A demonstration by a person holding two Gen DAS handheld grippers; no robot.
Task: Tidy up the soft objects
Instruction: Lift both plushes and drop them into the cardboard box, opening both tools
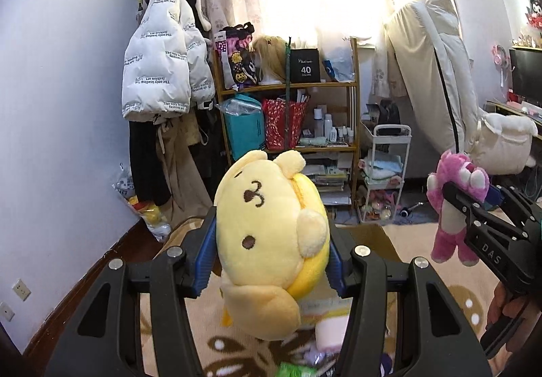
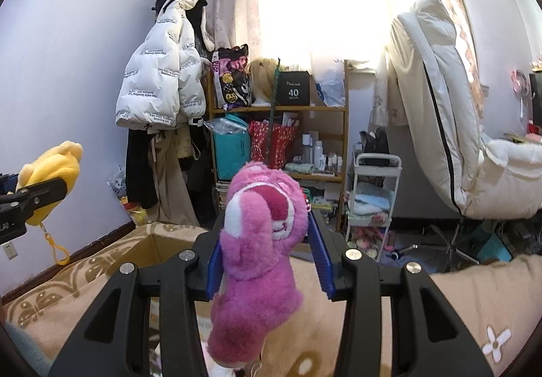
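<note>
Bedding (image 2: 457,302) in beige with brown and white flowers spreads below both grippers, and a cardboard box (image 2: 162,243) stands open on it beneath them. Across the room a wooden shelf (image 1: 352,112) is crammed with bags, bottles and books; a white puffer jacket (image 1: 159,72) hangs on the wall just left of it, a small white cart (image 1: 389,173) stands to its right, and a pale padded chair (image 2: 440,105) leans by the bright curtained window. The left gripper (image 1: 272,261) pinches a yellow plush dog (image 1: 267,234) between its blue pads, held up in the air, face tipped sideways, a floppy ear hanging down. The right gripper (image 2: 267,261) squeezes a pink plush bear (image 2: 261,251) around its middle, also aloft, fluffy, with a dark magenta nose and white muzzle.
</note>
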